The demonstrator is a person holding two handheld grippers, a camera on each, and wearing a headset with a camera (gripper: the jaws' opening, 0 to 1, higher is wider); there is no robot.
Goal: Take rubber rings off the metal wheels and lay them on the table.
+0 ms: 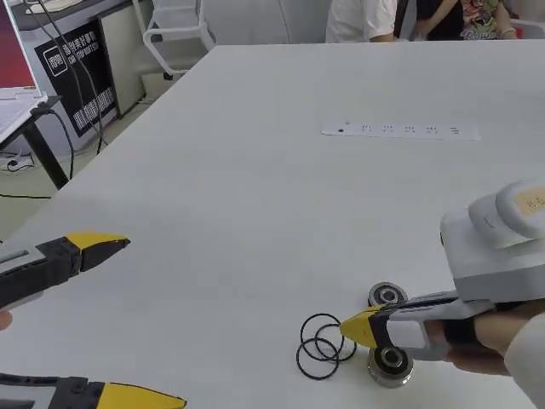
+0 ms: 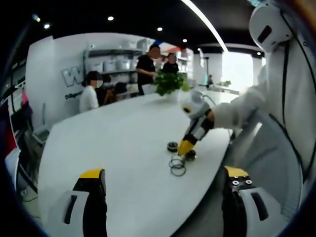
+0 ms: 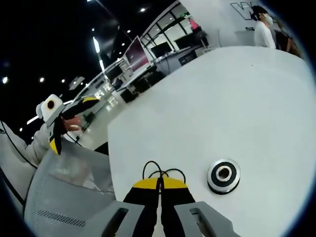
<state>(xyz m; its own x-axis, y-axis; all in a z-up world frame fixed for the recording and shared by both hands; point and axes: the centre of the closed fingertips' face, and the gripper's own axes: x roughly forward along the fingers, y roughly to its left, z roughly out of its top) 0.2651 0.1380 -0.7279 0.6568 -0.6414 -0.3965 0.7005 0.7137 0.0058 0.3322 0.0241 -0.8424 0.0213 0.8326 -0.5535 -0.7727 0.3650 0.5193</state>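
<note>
Three black rubber rings (image 1: pixel 322 345) lie overlapping on the white table (image 1: pixel 255 187). Two metal wheels flank my right gripper (image 1: pixel 347 327): one wheel (image 1: pixel 387 296) beyond it, the other wheel (image 1: pixel 390 363) nearer me. That gripper is shut, its yellow tips at the edge of the rings; whether it pinches one I cannot tell. Its own view shows the shut right gripper (image 3: pixel 159 181), the rings (image 3: pixel 163 172) just past the tips and a wheel (image 3: pixel 223 176) to the right. My left gripper (image 1: pixel 155 322) is open, far to the left. The left gripper (image 2: pixel 164 173) looks across at the rings (image 2: pixel 177 166).
A long white strip (image 1: pixel 400 130) lies farther back on the table. People stand at the far end, near a potted plant (image 2: pixel 168 81). A white chair (image 1: pixel 174 25) and a desk with cables (image 1: pixel 51 94) stand off the left edge.
</note>
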